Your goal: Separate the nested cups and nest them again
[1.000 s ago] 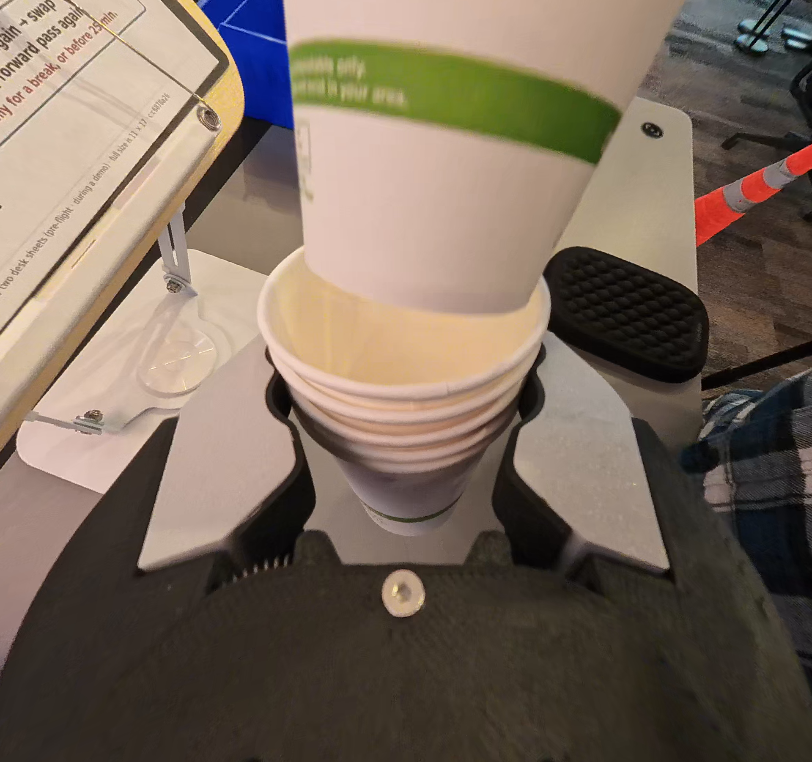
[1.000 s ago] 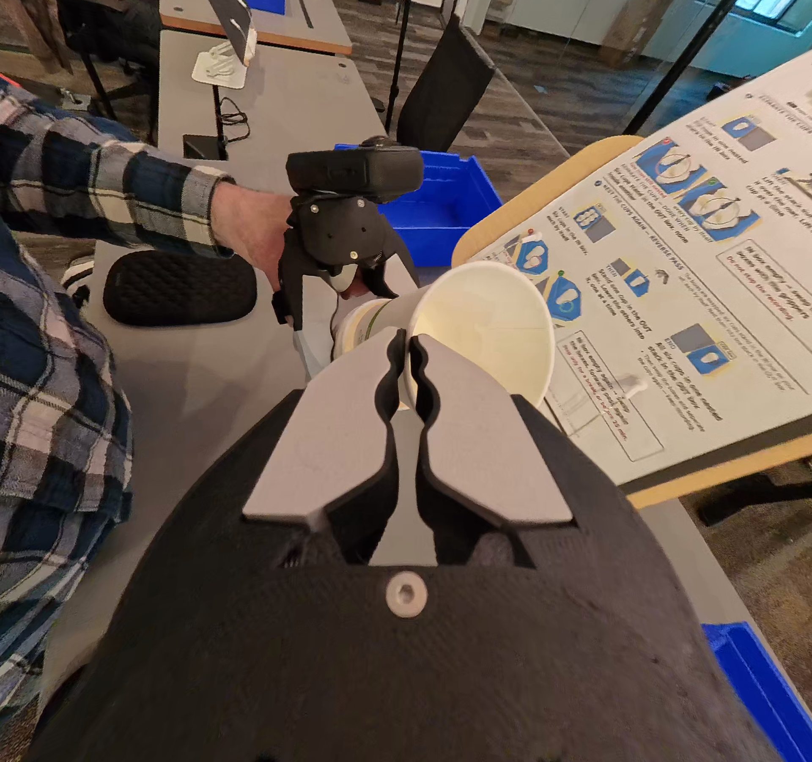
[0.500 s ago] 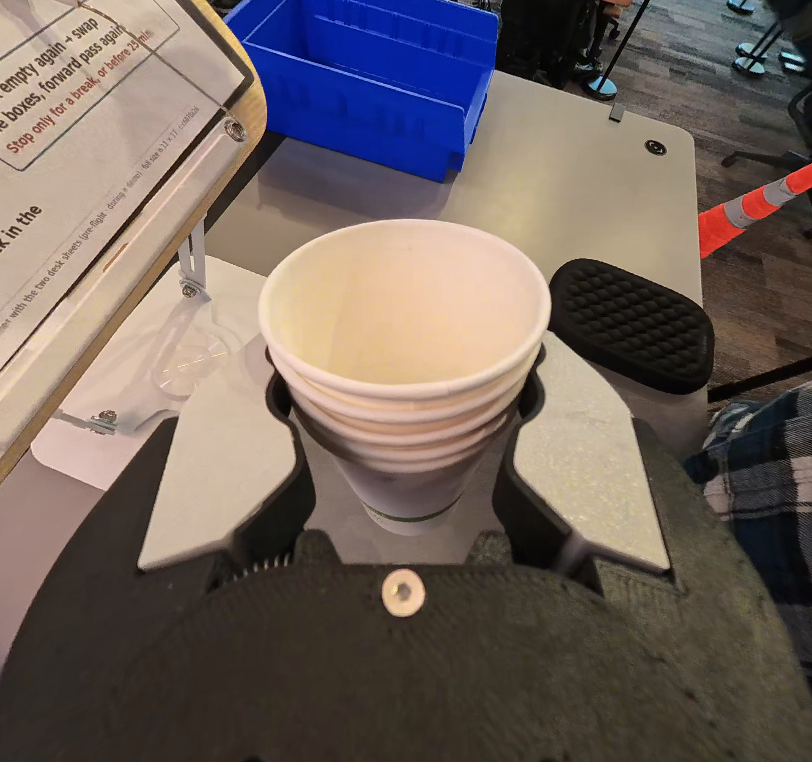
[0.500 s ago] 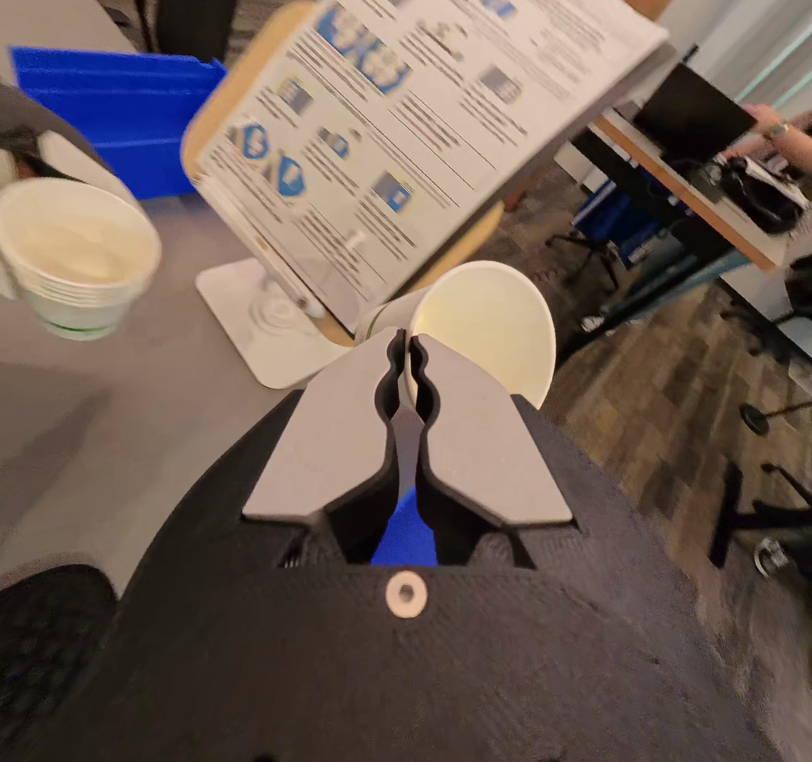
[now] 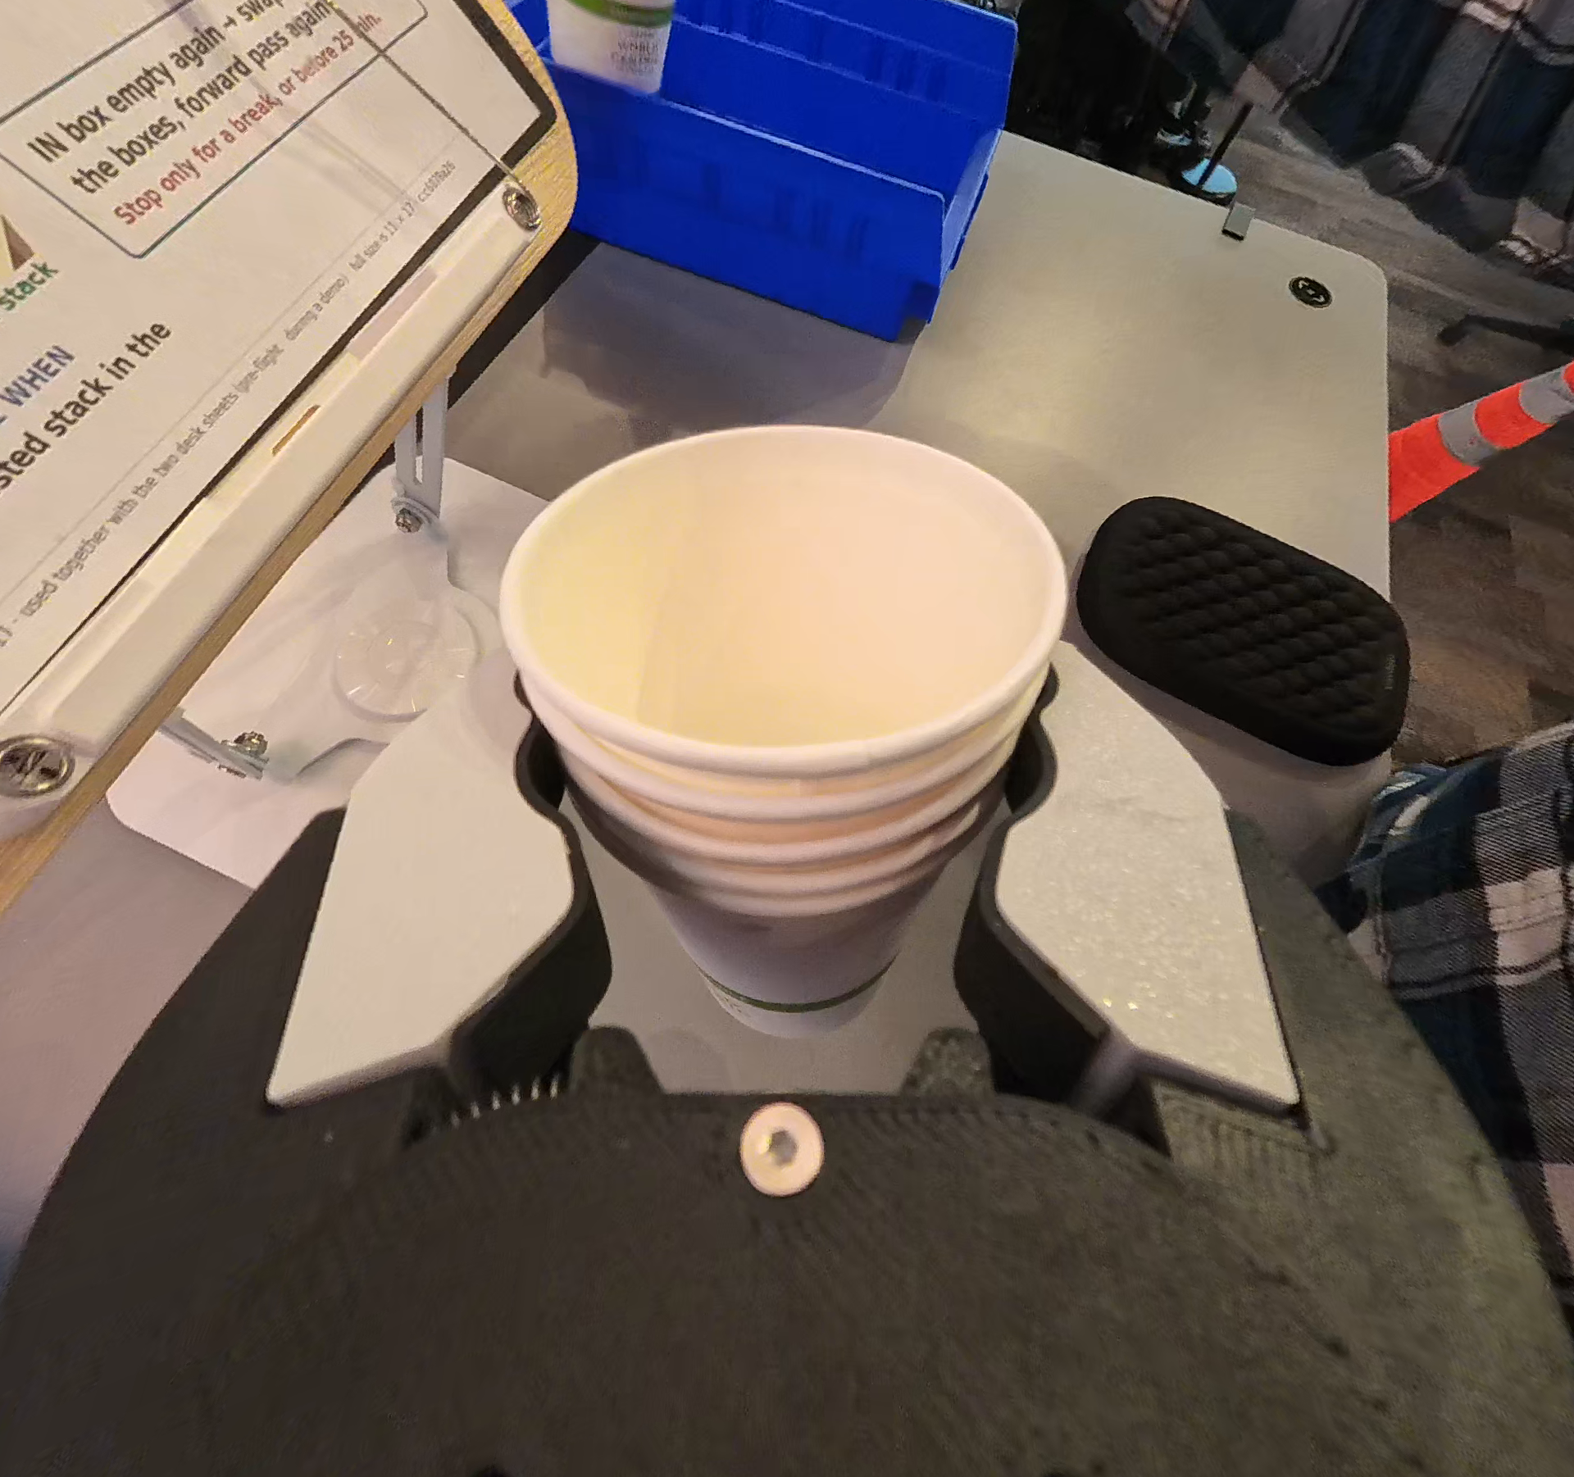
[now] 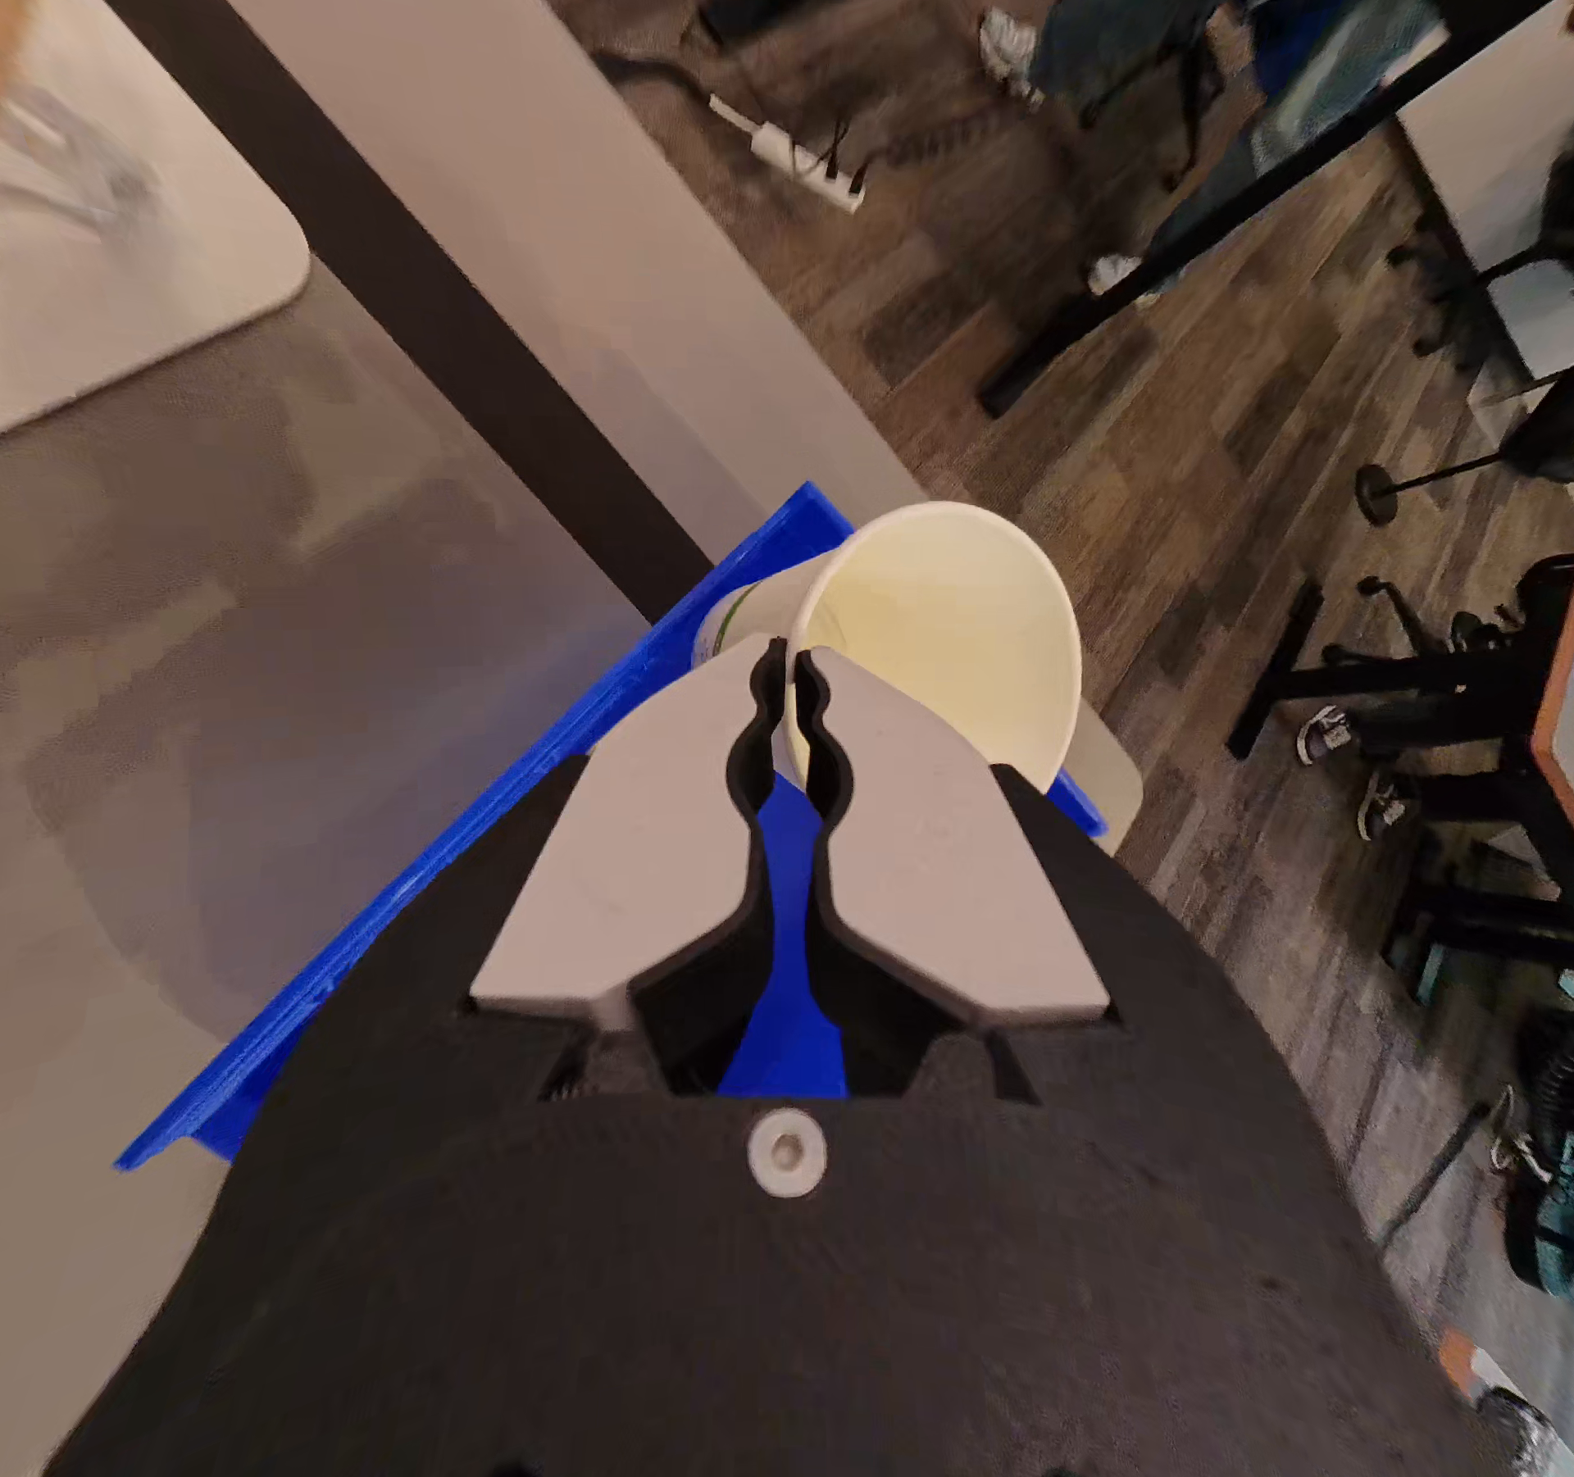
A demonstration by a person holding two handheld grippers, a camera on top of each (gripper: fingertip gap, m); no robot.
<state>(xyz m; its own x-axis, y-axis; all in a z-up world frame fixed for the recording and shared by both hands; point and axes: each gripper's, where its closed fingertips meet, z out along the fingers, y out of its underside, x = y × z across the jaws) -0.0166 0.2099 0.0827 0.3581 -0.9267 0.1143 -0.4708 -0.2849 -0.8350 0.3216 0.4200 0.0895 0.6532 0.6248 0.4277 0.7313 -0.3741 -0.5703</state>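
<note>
Grey tabletop point(image 5: 1107, 380) | left claw point(image 5: 784, 763) grips cup stack point(image 5: 779, 653) | right claw point(image 6: 788, 657) pinches single cup point(image 6: 945, 636) rim over blue bin point(image 6: 528, 763) | step: separating | next: likely release cup into bin.

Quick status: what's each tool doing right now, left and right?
Left tool: spread wide around the stack of nested cups, holding it.
Right tool: shut on the rim wall of a single paper cup, over the blue bin.

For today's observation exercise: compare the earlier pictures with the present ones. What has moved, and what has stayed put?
The single cup, pinched at its rim by the right gripper, was pulled out of the stack of cups and carried away to above the blue bin. The left gripper stays clamped around the stack; the right's grip is unchanged.
</note>
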